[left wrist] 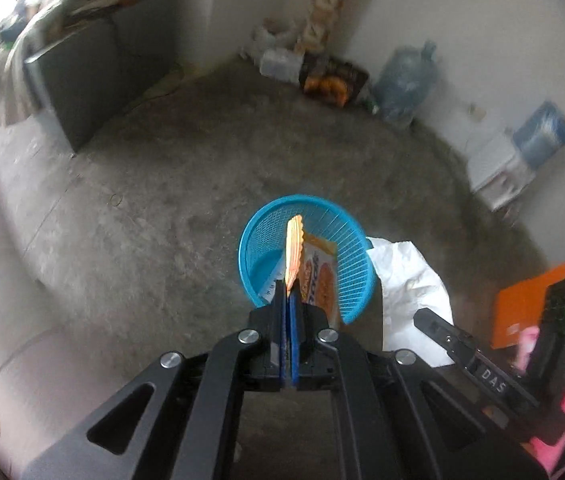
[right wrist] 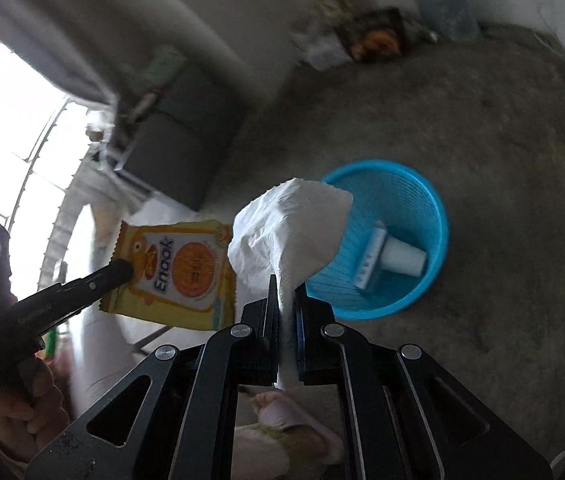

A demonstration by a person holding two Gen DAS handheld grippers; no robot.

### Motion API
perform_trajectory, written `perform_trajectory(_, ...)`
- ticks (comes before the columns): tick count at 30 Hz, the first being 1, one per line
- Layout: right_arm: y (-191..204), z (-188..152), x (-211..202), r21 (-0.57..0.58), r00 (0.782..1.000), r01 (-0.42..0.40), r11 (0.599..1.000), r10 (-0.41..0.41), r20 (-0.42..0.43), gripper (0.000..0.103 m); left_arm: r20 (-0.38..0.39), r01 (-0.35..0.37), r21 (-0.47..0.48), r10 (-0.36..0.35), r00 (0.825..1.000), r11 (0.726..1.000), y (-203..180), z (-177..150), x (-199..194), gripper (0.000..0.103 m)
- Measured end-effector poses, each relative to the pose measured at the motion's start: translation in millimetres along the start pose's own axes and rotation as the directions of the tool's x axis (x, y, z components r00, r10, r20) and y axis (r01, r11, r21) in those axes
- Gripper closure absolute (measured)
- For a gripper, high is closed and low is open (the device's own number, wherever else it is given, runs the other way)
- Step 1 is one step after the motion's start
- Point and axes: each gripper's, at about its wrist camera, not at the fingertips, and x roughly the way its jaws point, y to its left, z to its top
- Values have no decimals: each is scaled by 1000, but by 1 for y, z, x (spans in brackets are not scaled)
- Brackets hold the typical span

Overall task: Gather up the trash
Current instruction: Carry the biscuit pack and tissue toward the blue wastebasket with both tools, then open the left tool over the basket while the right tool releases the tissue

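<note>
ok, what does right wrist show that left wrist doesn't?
Only the right wrist view: the basket's contents, a white paper cup and a small carton; the yellow snack packet's printed face; the hand holding the left gripper.

Only the left wrist view: the packet edge-on between the shut left jaws, the orange folder, and the white drawer unit by the wall.

Both: the blue basket, the white tissue pinched in the right gripper, the concrete floor, and water jugs in the corner.
</note>
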Motion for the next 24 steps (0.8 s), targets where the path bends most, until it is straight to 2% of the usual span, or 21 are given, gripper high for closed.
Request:
perform_trajectory(4, -27, 20, 41, 79, 999, 25, 997, -23, -36, 95, -56, 6, -27, -7, 998, 1000, -2, 18, 61, 102)
perform_trajectory(5, -33, 24, 49, 93, 999, 38, 995, -35, -37, 90, -52, 14, -31, -16, 999, 999, -1, 22, 76, 101)
perform_trajectory(6, -42, 29, 60, 106, 998, 56, 993, -52, -39, 85, -58, 8, -23, -9, 998, 1000, 0, 23, 88, 95)
perform_trajectory(7, -51, 33, 72, 124, 997, 72, 990, -66, -50, 66, -77, -4, -8, 3, 997, 1000, -3, 23, 101, 88)
perform_trajectory(8, -59, 32, 77, 138, 996, 75, 988, -67, -61, 53, -94, -7, 10, 8, 996, 1000, -5, 24, 109, 69)
perform_trajectory(9, -68, 29, 79, 153, 995, 84, 985, -75, -67, 53, -100, -12, 21, 14, 995, 1000, -11, 27, 113, 59)
perform_trajectory(10, -74, 30, 86, 166, 993, 99, 981, -88, -72, 53, -98, -23, 29, 26, 995, 999, -11, 28, 116, 58)
perform_trajectory(13, -86, 28, 90, 189, 990, 130, 973, -116, -83, 51, -78, -30, 0, 30, 996, 1000, -6, 28, 112, 48)
perform_trajectory(15, -89, 25, 84, 214, 992, 118, 970, -106, -70, 49, -62, -14, -20, 13, 998, 1000, -6, 28, 106, 44)
perform_trajectory(20, -90, 19, 57, 232, 996, 93, 968, -91, -19, 45, -18, -5, -56, 4, 1000, 998, -6, 32, 75, 42)
perform_trajectory(22, -87, 18, 38, 238, 997, 69, 969, -73, 8, 43, 14, 10, -67, -9, 1000, 998, -8, 32, 49, 42)
perform_trajectory(24, -83, 16, 25, 232, 998, 49, 971, -58, 33, 41, 51, 13, -36, -11, 999, 999, -14, 28, 21, 42)
